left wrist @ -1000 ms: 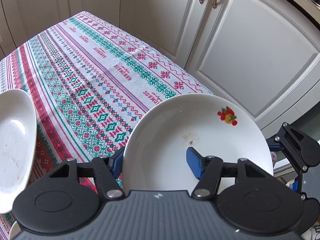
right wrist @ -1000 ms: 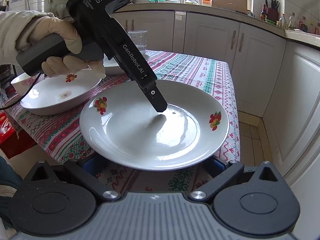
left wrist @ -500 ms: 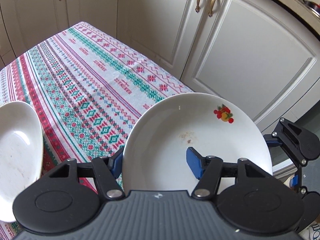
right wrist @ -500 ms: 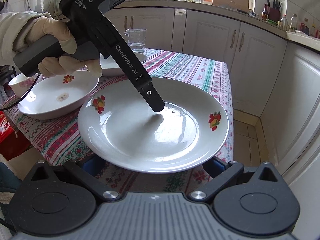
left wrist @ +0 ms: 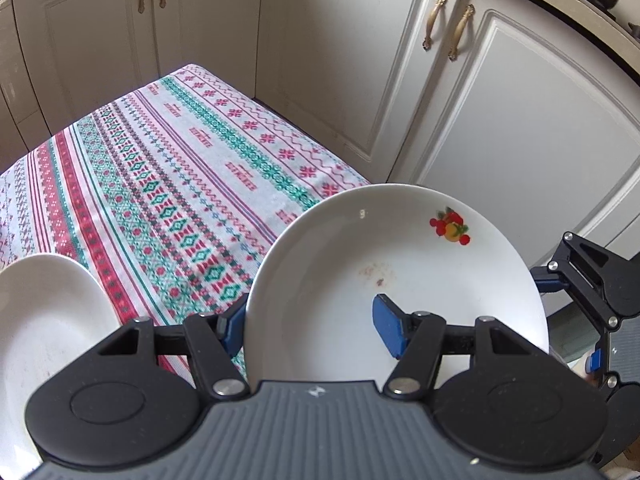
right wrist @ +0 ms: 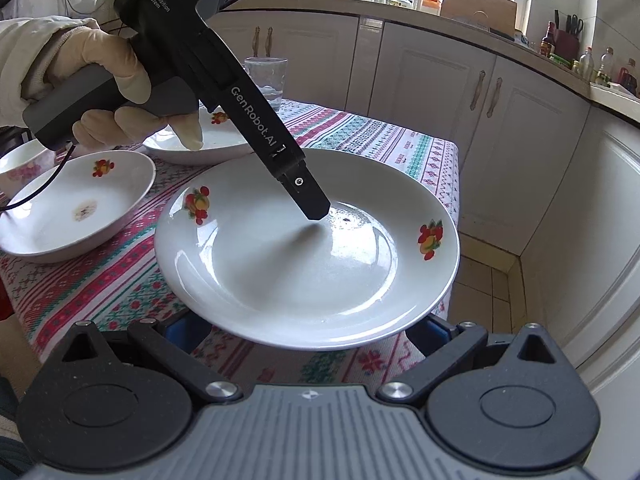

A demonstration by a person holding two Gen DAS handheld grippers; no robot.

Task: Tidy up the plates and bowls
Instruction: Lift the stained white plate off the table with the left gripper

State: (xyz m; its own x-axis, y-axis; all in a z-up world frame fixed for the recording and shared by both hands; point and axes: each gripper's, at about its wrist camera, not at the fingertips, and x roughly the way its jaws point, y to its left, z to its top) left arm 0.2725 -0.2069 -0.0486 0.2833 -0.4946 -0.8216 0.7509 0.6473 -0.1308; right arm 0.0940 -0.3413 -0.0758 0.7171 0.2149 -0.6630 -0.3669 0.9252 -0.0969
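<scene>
Holding the plate by its near rim with the left claw: clenched, one blue pad on the inner face at lower centre of the frame, the other under the edge. Tilted a little and clear of the tablecloth, over the table's corner at lower right of the left view.

Compared with a second ago: more cloth in view above the plate, the shallow bowl lower and further left in the frame, the plate larger in the right view. Reads as a lift and a carry under way, not a set-down.

Waiting below the plate's near edge, at bottom centre of the right view: right claw, spread wide, gripping nothing; contact with the underside not clear.

Likely means one plate off the cloth and ready for stacking, probably on the other plate at upper left, beside the glass. Worth keeping level, given the one-sided grip.
</scene>
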